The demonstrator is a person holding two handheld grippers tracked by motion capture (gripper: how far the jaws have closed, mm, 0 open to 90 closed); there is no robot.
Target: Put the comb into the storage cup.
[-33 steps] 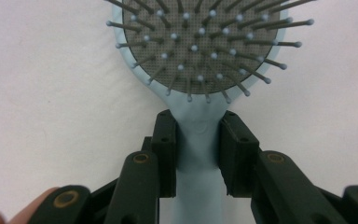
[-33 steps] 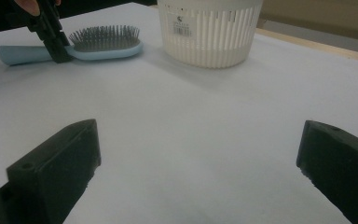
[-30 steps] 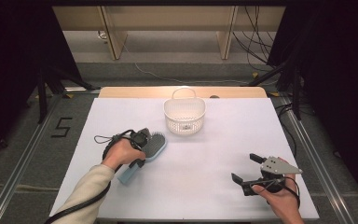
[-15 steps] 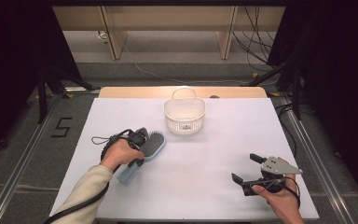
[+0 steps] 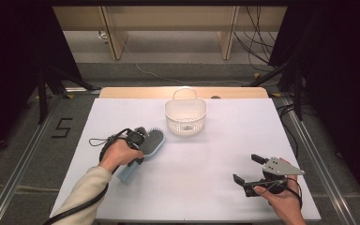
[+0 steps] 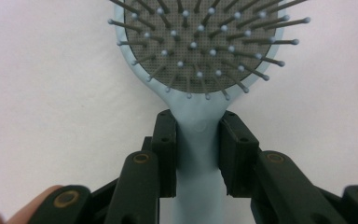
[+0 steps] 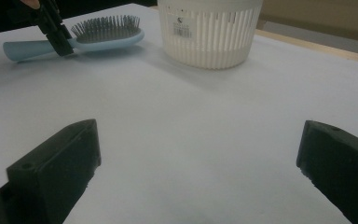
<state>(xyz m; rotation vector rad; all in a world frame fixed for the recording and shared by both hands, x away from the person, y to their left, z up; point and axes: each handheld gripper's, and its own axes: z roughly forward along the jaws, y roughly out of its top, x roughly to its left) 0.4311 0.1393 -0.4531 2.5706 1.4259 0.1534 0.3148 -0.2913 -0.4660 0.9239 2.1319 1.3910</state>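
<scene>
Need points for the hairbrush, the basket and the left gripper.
hairbrush (image 6: 200, 37), left gripper view, on the bristle pad.
basket (image 5: 185, 123), high view, on its front wall.
left gripper (image 6: 197, 154), left gripper view, midway between its fingertips, on the clamped handle.

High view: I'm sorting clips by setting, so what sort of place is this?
Probably a recording rig in a lab or workshop, not a home: a white table on a metal-railed frame, dark curtains at both sides, loose cables on the floor behind, and a floor marker "5".
</scene>
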